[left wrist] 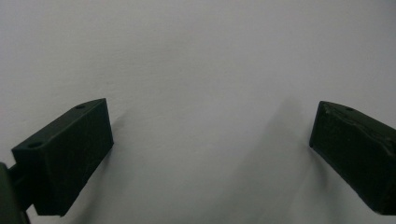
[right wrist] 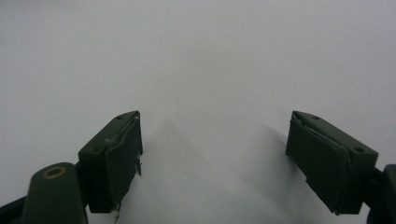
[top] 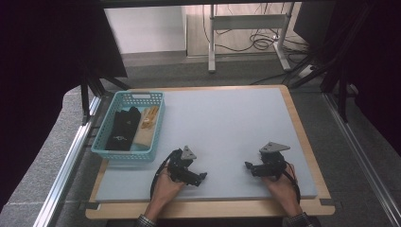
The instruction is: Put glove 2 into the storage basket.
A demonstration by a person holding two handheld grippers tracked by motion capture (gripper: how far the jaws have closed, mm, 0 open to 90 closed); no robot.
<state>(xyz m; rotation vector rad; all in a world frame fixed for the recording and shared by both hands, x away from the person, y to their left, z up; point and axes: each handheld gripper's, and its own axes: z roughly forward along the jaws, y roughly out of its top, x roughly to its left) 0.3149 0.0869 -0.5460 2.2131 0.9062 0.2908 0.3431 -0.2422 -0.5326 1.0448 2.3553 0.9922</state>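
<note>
Two things lie in the basket [top: 101,150] at the frame's left: a black cloth [top: 122,128], soft and light, and something tan [top: 149,118]. You should pinch the cloth at a raised fold. Your left gripper [top: 201,178] and right gripper [top: 248,166] sit released, nothing between the jaws, low on the grey mat [top: 227,123].

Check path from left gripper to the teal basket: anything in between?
Nothing visible does. The left gripper, open, sits on the grey mat just right of the near end of the teal plastic basket; bare mat lies between them. The basket's own rim walls off the black item inside.
</note>
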